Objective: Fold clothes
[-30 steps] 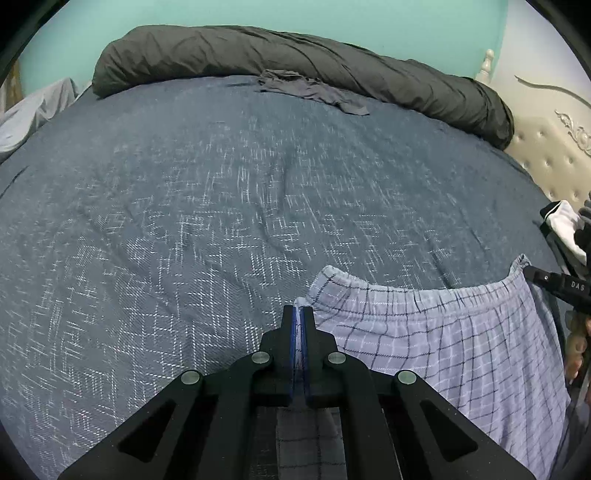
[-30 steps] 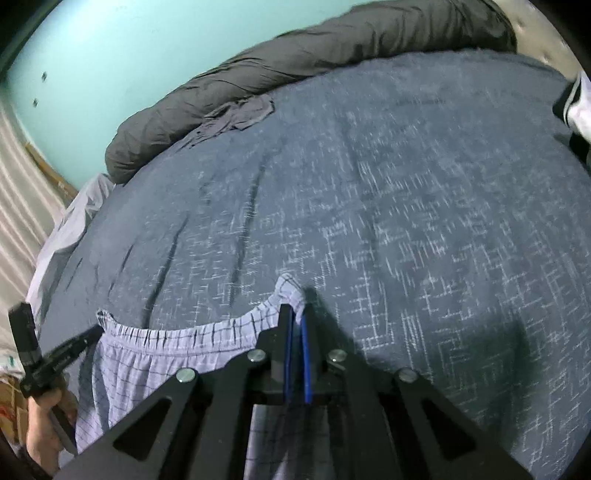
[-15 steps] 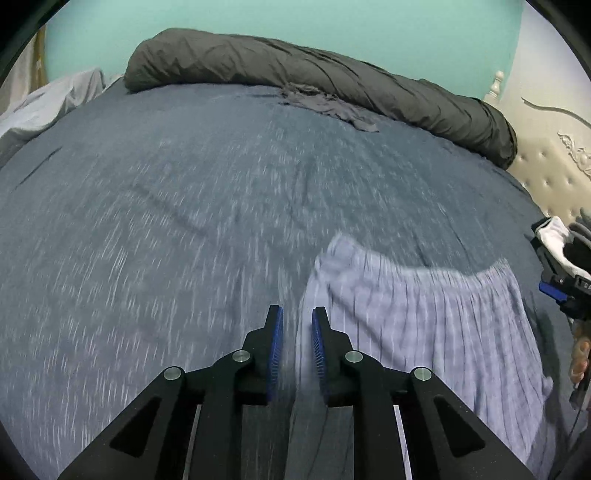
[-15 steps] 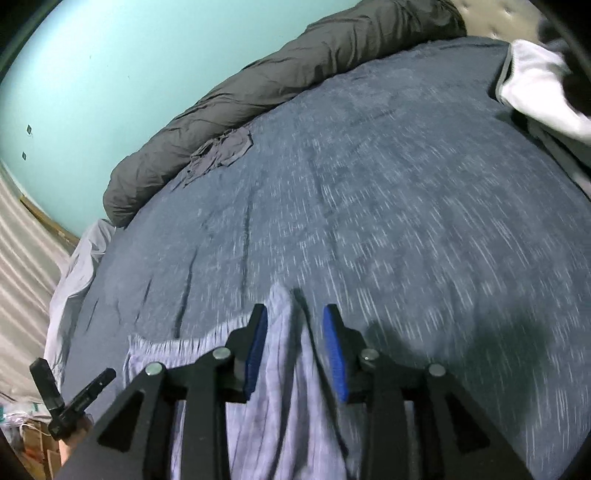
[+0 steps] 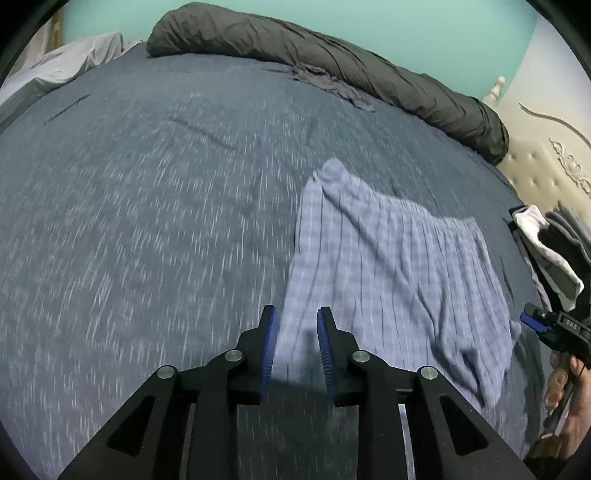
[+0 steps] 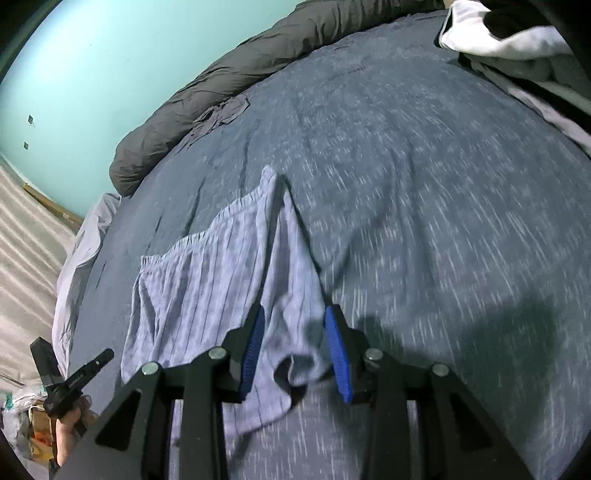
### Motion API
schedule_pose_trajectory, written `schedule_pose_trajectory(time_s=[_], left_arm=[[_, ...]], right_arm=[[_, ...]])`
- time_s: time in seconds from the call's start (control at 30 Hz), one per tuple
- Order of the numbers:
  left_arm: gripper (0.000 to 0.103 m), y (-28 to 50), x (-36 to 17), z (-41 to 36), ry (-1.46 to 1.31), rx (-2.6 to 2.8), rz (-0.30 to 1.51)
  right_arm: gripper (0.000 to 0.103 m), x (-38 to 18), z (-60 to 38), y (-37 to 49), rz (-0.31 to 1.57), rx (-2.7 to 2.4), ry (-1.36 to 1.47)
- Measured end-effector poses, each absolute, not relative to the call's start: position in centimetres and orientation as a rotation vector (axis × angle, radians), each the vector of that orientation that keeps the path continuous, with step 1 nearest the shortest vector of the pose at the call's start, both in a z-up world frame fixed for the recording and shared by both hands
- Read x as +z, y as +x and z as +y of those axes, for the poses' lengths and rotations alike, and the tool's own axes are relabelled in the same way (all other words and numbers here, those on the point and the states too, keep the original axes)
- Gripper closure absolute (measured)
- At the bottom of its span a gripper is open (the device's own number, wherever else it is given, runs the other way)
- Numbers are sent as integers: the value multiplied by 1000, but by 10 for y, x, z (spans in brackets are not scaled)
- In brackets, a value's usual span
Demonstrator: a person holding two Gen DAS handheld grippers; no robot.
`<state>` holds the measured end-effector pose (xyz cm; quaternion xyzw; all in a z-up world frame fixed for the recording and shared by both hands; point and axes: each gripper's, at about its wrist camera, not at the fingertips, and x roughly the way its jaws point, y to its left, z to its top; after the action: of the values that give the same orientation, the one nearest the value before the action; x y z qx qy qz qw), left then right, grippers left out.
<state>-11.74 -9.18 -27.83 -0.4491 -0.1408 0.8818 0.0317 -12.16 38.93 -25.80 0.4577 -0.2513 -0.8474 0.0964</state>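
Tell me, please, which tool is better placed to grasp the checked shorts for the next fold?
Probably the right tool: its open fingers straddle the near hem of the checked shorts, with cloth bunched between them. The left tool, also open, sits at the shorts' left edge, partly over bare bedspread. Motion blur makes this tentative.

A blue-flecked bed (image 5: pixel 147 229) meets a teal wall (image 5: pixel 406 33), beside what looks like a cream tufted headboard (image 5: pixel 543 173).
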Motion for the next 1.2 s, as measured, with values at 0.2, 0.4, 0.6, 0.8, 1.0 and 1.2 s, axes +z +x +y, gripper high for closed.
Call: schedule_pose_trajectory(time_s=[0.2,0.4,0.6,0.8,1.0,1.2], left_arm=[[78,-100,-286,-89,-1410,2713,-433],[78,-99,-298,-92,-1437,2709,-477],[78,-103,-298,-93,-1421,2728,-486],[76,-108,-297,-95,-1420,2732,-494],[75,-111,-296,-99,-1424,2736,-508],[75,-111,-295,-104,-1428,2745,-512]], right_arm=[[69,-268,399,-115,-841,-2491,1345],[75,-268,396,-117,-732,-2529,1353],[76,-267,390,-123,-722,-2507,1335],[76,-280,382,-129,-709,-2469,1395],[101,-278,379,-130,-669,-2482,1380],[103,-270,389,-128,-725,-2487,1328]])
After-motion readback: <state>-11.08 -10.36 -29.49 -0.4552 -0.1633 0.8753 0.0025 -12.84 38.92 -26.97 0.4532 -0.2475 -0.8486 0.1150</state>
